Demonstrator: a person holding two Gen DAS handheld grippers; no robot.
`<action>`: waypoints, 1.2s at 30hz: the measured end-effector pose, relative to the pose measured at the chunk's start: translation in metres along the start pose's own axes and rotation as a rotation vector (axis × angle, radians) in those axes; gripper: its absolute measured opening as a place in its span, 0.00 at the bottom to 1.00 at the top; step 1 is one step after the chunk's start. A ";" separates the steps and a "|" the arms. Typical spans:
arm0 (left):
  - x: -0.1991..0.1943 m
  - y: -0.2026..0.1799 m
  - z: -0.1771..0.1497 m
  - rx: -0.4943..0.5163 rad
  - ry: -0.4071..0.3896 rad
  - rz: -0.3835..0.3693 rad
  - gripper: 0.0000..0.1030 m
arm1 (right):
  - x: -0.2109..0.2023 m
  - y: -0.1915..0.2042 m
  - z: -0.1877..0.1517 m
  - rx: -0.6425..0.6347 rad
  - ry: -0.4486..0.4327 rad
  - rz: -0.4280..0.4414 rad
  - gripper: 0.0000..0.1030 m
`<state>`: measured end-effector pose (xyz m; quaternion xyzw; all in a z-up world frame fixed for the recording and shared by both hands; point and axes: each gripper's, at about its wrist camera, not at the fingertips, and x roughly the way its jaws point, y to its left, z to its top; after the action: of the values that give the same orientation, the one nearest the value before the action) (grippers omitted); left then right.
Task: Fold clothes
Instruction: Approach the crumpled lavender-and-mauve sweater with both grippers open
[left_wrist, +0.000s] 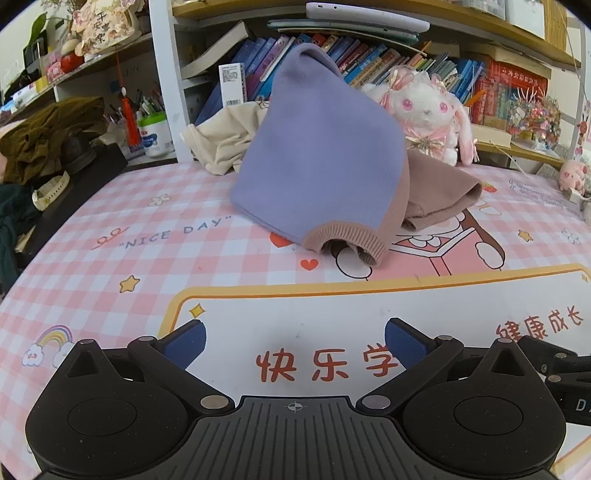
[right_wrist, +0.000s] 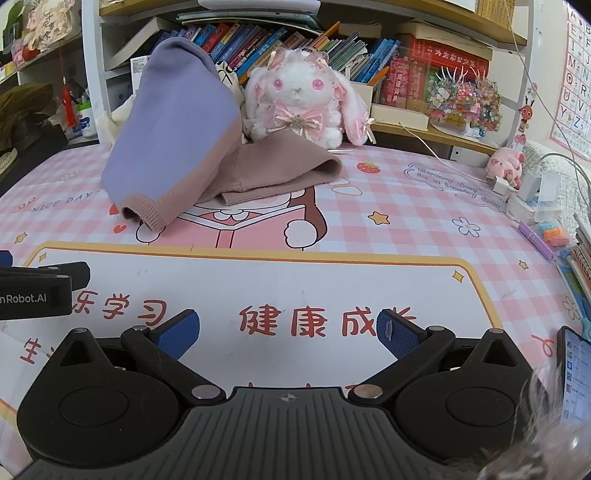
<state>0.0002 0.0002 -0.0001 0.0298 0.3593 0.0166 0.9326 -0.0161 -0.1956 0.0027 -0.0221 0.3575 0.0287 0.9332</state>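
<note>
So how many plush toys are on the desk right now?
2. A white-and-pink rabbit plush sits at the back behind the purple-and-brown sweater; a small pink plush lies at the right edge by the chargers. Clutter may hide others.

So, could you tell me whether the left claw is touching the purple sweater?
Apart. The left wrist view shows the left claw open, bare mat between it and the purple sweater.

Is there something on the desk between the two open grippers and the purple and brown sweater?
Nothing visible. Between the left gripper, the right gripper and the sweater lies only bare mat. Both grippers are open and empty. The plush rabbit and the cream cloth sit behind the sweater, not in the path.
</note>
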 end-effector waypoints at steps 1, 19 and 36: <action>0.000 0.000 0.000 -0.002 0.002 -0.001 1.00 | 0.000 0.000 0.000 0.000 0.001 -0.001 1.00; 0.004 0.002 0.001 -0.020 0.023 0.003 1.00 | 0.005 0.000 0.001 0.007 0.010 0.006 1.00; 0.008 -0.001 0.004 -0.009 0.034 0.011 1.00 | 0.010 0.001 0.005 0.007 0.020 0.014 1.00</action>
<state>0.0085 -0.0005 -0.0025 0.0271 0.3750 0.0238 0.9263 -0.0053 -0.1942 -0.0001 -0.0166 0.3671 0.0339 0.9294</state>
